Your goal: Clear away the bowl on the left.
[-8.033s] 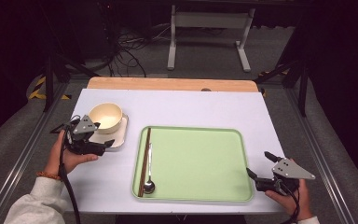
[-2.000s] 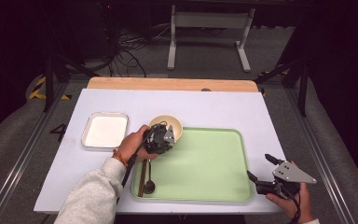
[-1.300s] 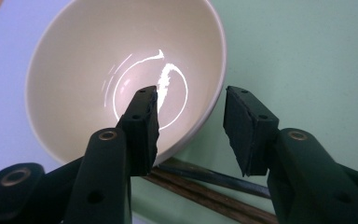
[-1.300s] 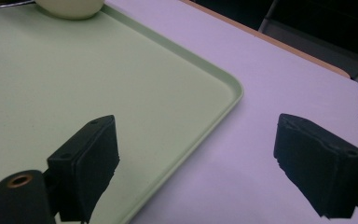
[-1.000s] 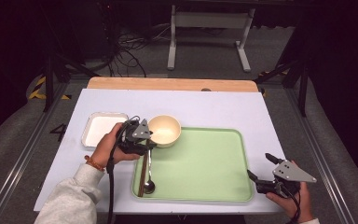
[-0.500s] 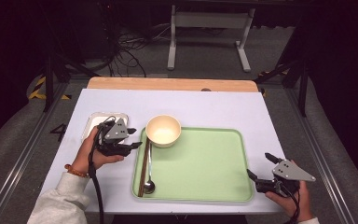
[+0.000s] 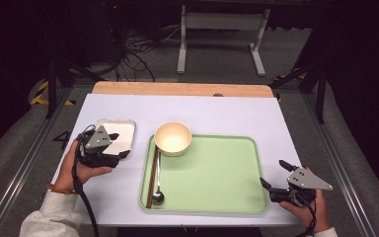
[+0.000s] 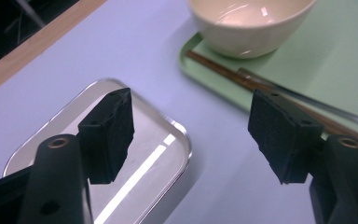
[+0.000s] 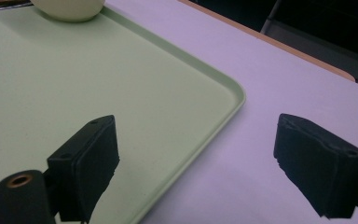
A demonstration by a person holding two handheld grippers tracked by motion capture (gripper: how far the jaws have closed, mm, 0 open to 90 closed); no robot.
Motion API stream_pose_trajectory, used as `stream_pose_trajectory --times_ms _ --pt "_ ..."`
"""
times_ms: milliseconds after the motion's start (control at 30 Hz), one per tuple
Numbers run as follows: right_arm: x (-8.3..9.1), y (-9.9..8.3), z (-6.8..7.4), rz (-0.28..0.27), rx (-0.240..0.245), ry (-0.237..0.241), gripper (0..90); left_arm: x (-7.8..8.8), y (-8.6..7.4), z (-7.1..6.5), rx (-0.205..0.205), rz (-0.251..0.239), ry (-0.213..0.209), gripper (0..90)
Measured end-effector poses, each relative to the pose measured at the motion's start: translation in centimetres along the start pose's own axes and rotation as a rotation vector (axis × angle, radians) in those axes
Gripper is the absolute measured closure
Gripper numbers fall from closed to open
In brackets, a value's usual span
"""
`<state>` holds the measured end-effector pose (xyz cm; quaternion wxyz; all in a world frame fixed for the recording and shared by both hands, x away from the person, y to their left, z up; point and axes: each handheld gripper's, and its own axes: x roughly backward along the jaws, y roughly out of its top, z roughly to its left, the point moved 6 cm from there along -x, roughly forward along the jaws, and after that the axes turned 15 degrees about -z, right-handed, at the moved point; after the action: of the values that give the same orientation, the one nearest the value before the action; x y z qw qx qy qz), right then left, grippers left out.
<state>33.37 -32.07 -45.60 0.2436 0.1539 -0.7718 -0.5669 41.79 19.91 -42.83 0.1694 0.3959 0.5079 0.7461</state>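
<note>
Backing your left gripper (image 7: 121, 152) off the round cream ceramic bowl (image 7: 172, 138) is the move in hand, and its jaws have just been opening, with nothing between the pads. They now stand apart over the near corner of the shallow rectangular metal tray (image 7: 123, 124), which lies just under and ahead of that gripper. From there the bowl sits off to the gripper's right and a little forward, resting on the far left corner of the light green plastic serving tray (image 7: 212, 173), upright and free of any grip.

Keep the jaws spread until you are well away from the bowl's rim, so no pad clips it and tips it off the tray's lip. The bowl seems to sit partly on the tray's raised edge in the left gripper view, so judge whether it needs a nudge inward. The brown wooden chopsticks (image 7: 152, 175) and the long steel spoon (image 7: 158, 183) lie just to the right of your left gripper, along the green tray's left side; stay clear of them.

Your right gripper (image 7: 275, 177) waits with jaws wide apart and empty, straddling the green tray's near right corner, the bowl far ahead and to its left. Hold it there.
</note>
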Motion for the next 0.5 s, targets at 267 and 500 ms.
stream_pose_trajectory --times_ms 267,500 --pt "-0.3 0.0 0.2 0.003 0.003 0.009 14.4 1.9 -3.4 3.6 0.165 -0.027 0.092 26.4" --pt "-0.6 0.1 0.3 0.006 0.005 0.019 14.4 3.3 -6.3 6.4 0.308 -0.023 0.197 25.3"
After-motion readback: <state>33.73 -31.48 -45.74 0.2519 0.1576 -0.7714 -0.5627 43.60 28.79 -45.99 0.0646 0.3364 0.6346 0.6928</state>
